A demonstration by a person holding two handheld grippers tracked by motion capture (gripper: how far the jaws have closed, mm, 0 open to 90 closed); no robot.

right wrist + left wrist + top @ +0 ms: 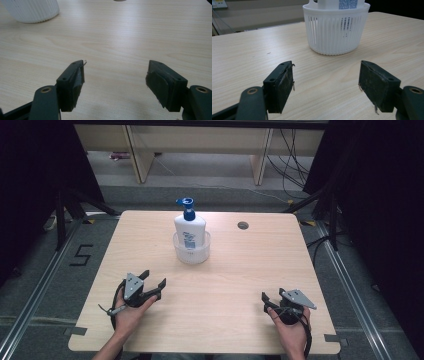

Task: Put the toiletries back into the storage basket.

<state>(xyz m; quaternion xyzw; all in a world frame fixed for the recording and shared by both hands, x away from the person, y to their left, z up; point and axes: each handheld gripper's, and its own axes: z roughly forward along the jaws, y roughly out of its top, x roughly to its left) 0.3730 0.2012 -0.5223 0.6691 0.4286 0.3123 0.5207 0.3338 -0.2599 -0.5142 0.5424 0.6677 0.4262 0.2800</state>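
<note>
A white pump bottle (189, 229) with a blue pump head stands upright inside a white slatted basket (191, 251) at the far middle of the wooden table (235, 270). My left gripper (153, 279) rests near the front left, open and empty, and points toward the basket (336, 32), which stands a short way ahead of its jaws. The bottle's label (348, 3) shows above the basket rim. My right gripper (271, 298) sits near the front right, open with nothing between its pads. The basket's lower wall (31, 10) appears far off at that view's upper left.
A round cable hole (243, 225) is cut in the table at the back right, also visible as the hole (119, 0). Black curtains and stand legs flank the table. Pale wooden furniture and cables lie on the floor beyond the far edge.
</note>
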